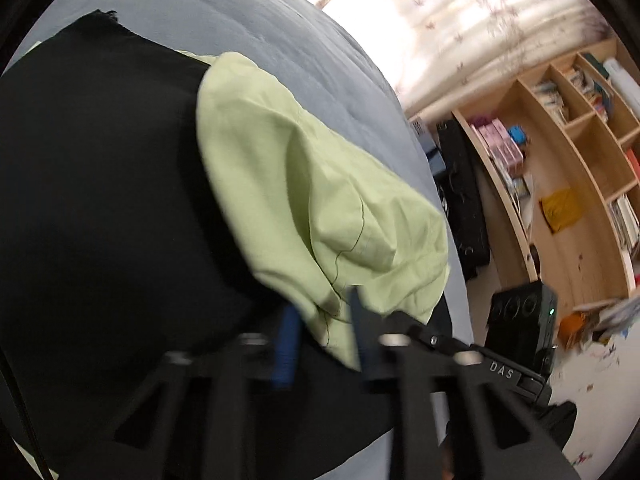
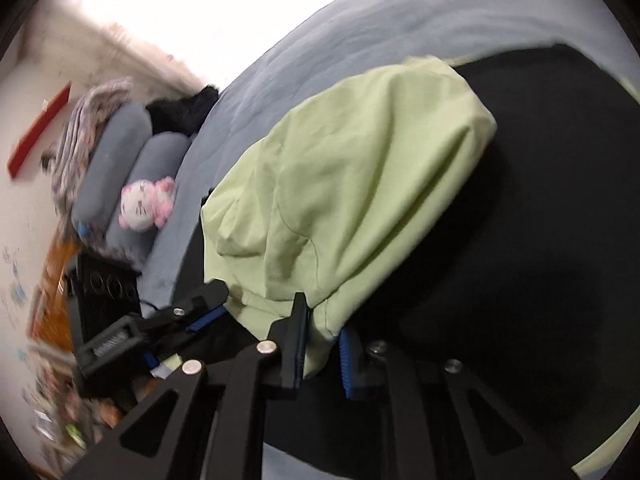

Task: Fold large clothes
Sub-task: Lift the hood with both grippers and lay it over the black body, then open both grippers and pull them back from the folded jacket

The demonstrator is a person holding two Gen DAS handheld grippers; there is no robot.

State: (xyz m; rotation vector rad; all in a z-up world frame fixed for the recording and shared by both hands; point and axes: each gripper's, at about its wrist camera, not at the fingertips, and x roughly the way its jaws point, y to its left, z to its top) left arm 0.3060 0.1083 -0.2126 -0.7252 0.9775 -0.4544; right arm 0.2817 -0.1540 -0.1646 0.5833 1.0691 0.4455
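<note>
garment (image 1: 304,184) atop cloth (image 1: 100,200), seemingly on bed (image 1: 248,12)

A light green, crumpled cotton garment (image 1: 304,184) lies bunched in a loose fold on top of a large black cloth (image 1: 100,208) spread flat over the grey-blue bed (image 1: 248,20), its near hem hanging forward.
</note>
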